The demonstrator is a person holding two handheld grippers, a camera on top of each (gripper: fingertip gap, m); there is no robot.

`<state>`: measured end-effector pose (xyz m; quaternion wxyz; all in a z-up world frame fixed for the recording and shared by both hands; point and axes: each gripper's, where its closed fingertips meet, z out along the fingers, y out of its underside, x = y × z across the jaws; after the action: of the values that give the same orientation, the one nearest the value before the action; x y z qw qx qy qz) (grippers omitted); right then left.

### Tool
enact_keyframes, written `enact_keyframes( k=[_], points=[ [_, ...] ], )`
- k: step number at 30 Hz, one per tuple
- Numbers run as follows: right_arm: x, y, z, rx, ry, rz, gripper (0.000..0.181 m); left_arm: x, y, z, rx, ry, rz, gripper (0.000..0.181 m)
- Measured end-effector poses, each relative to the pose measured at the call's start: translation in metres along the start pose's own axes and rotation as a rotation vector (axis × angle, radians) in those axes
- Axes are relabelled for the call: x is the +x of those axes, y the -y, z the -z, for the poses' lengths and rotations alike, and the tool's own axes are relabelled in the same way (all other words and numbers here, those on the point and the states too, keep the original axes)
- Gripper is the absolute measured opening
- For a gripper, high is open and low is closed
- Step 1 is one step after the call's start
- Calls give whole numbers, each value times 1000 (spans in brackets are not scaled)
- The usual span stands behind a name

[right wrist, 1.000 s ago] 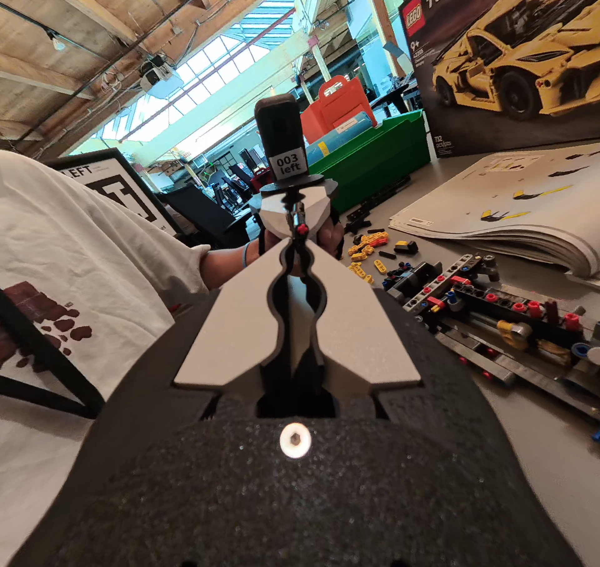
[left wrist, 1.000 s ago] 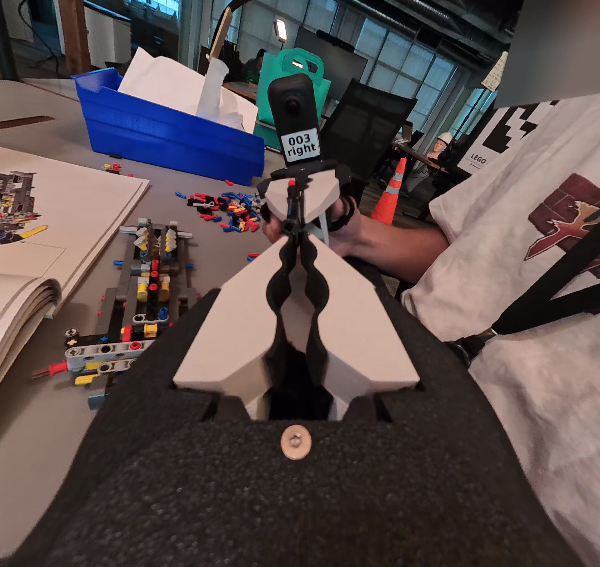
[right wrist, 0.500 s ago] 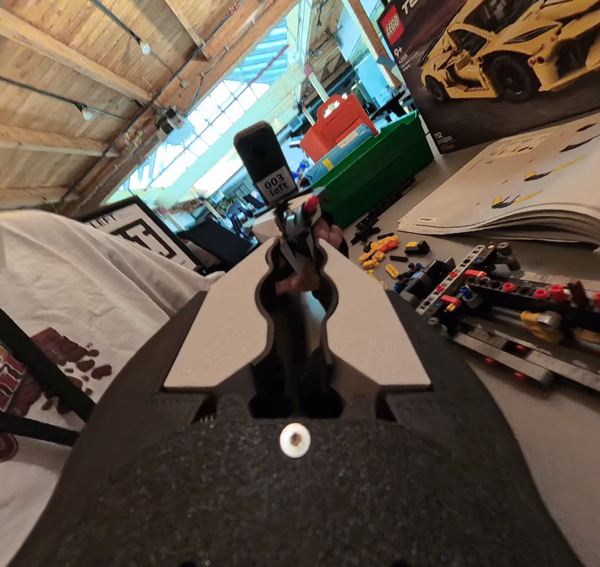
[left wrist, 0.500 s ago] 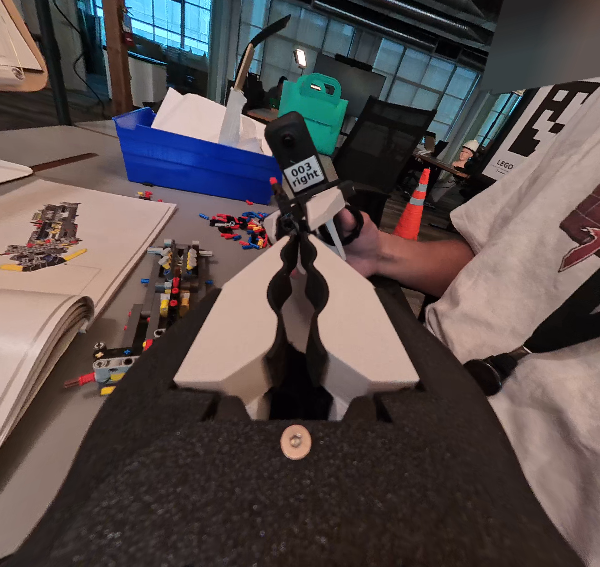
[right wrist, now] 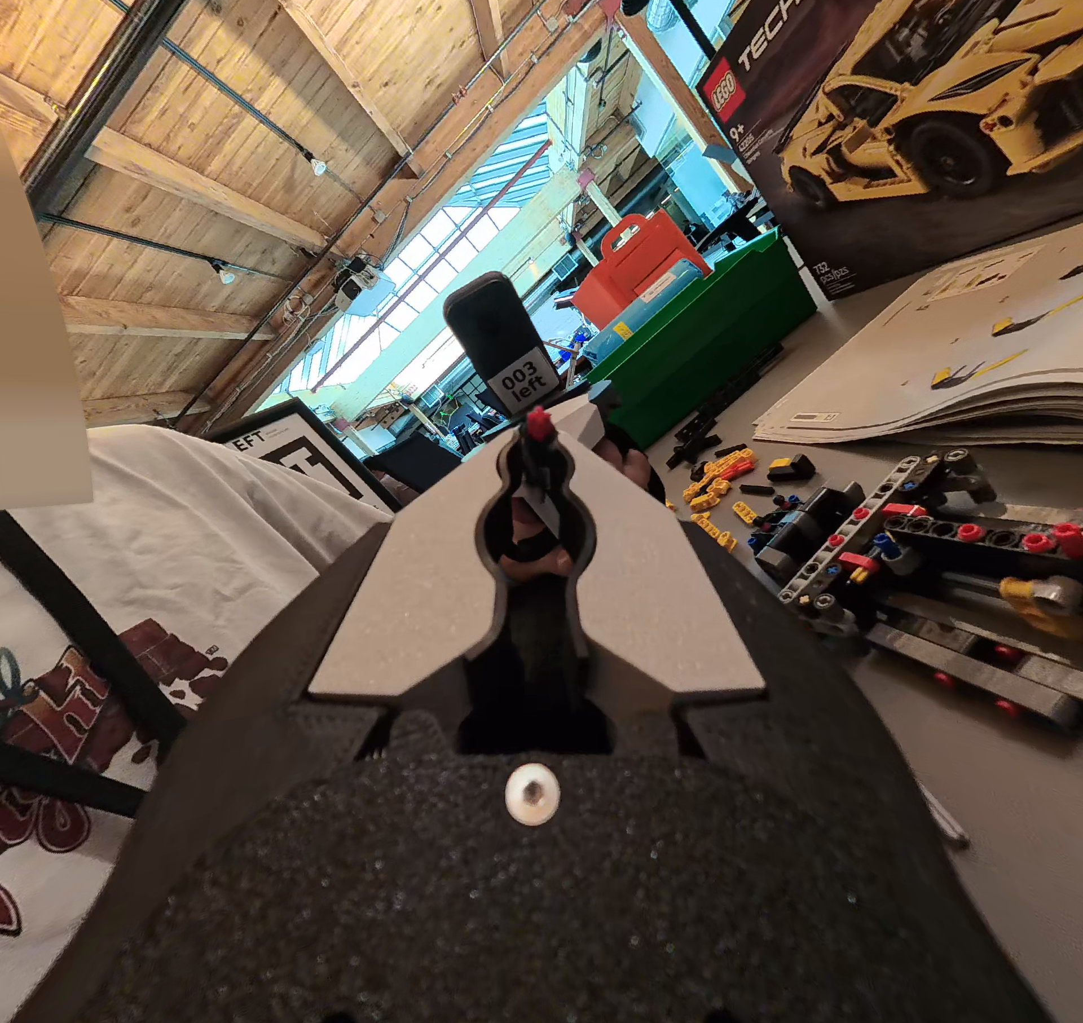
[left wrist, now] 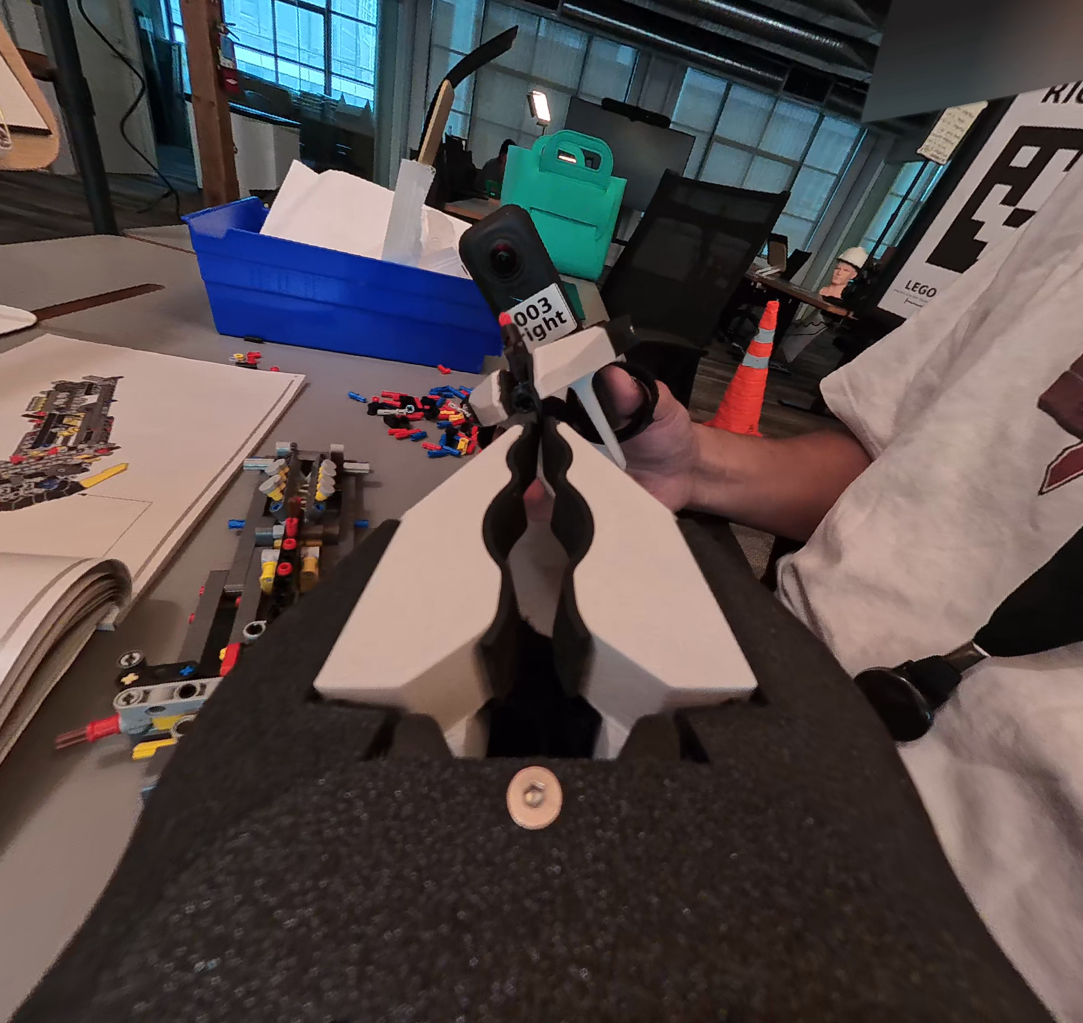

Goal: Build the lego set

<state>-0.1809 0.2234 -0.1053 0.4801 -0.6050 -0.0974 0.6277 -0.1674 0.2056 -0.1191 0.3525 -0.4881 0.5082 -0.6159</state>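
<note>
The left tool (left wrist: pixel 530 438) and the right tool (right wrist: pixel 536 447) meet tip to tip in the air, both pinched tight on a thin black lego piece with a red end (right wrist: pixel 538 422). The half-built lego model (left wrist: pixel 281 555) lies on the worktop (left wrist: pixel 146 303).

Both your wrist views are lit mostly by daylight: the wall of windows (left wrist: pixel 586 104) behind the table (left wrist: pixel 146 309) reads cool blue, and the skylight (right wrist: pixel 469 245) in the right view is blown out to near white, while the wooden ceiling (right wrist: pixel 205 86) stays warm and evenly lit. Shadows on the table are soft, with no hard glare, and the dark foam at the bottom of each frame looks grainy. You get strong wide-angle bending at the edges; detail is sharp mid-frame, with the near corners soft.
</note>
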Motion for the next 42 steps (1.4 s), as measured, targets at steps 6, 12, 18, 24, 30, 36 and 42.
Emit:
enact_keyframes(
  k=[6,12,18,24,30,36,42],
  points=[
    [1,0,1,-6,1,-5,6,-1,1,1,5,6,-3,0],
    [8,11,26,-29,-124,143,6,-3,-17,-1,-101,22,-1,4],
    [42,22,114,-64,-483,305,5,-9,-72,-6,-439,113,-13,19],
    [37,52,147,104,-554,344,4,-12,-95,-51,-646,149,-123,25],
    [28,73,174,276,-590,346,6,-22,-97,-103,-716,218,-38,20],
    [32,76,184,311,-617,323,6,-30,-120,-126,-738,456,-11,16],
    [28,74,182,323,-560,283,6,-36,-116,-134,-828,363,-213,21]
  ],
)
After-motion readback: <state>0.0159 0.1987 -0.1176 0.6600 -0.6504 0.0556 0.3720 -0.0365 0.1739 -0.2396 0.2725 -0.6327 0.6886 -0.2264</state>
